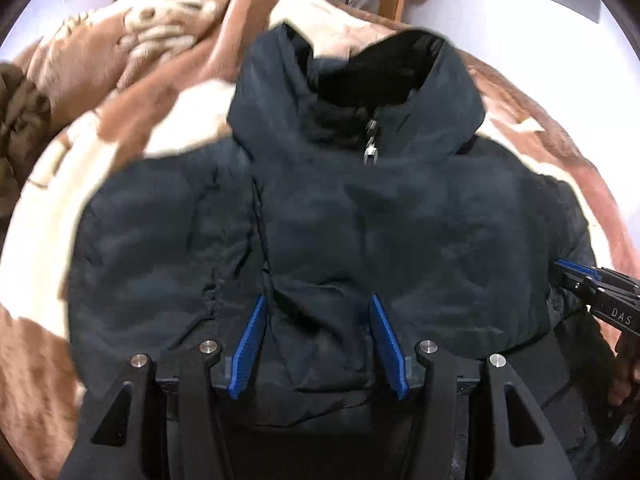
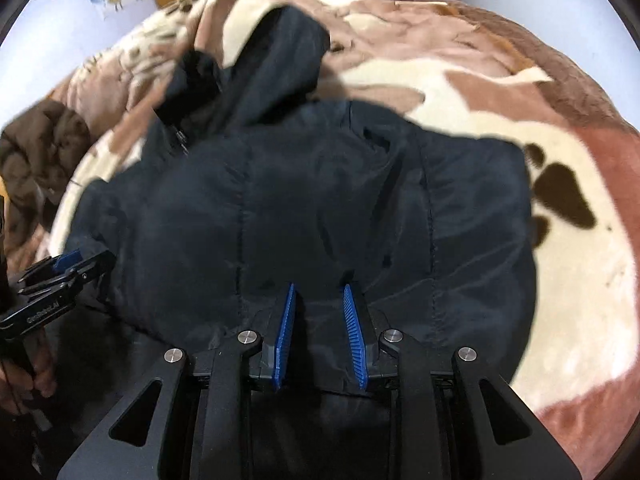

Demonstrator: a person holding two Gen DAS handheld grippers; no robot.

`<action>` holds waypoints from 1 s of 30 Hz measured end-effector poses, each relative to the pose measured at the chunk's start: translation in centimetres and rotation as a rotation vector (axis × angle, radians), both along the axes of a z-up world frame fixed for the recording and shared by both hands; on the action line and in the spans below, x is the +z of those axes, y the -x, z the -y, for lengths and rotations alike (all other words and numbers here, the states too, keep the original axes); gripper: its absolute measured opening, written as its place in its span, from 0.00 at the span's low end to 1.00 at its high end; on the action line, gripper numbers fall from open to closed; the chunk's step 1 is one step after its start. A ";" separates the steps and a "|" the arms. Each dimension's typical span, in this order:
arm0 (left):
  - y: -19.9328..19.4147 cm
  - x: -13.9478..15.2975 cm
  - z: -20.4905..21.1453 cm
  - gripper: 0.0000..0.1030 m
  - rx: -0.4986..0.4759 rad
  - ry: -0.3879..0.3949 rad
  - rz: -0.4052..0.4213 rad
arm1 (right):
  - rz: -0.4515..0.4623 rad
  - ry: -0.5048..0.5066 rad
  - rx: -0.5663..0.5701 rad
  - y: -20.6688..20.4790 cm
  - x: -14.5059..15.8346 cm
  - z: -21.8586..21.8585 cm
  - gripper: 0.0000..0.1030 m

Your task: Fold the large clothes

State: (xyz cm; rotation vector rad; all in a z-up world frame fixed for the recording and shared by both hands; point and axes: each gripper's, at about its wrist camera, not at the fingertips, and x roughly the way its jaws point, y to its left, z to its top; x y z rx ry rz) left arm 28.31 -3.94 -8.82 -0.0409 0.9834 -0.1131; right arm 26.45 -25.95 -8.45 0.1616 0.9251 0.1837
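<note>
blue-padded left gripper (image 1: 318,300) and right gripper (image 2: 319,288) both stood with jaws apart over the dark jacket (image 1: 340,220) hem at lower frame; further, its hood (image 1: 360,80) lay on the blanket (image 2: 500,92). slippery padding could slide from a shallow pinch.

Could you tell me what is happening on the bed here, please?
A person with a gripper in each hand is folding a dark hooded jacket lying zipped up on a brown and cream blanket. The left gripper and right gripper both sit open at the near edge, fabric bunched between their fingers, not clamped. The hood lies at the far end.
</note>
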 end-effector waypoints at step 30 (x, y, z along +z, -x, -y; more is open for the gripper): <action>17.1 13.6 -2.9 0.54 0.007 0.094 0.204 | 0.338 -0.077 -0.115 18.3 14.5 -2.2 0.34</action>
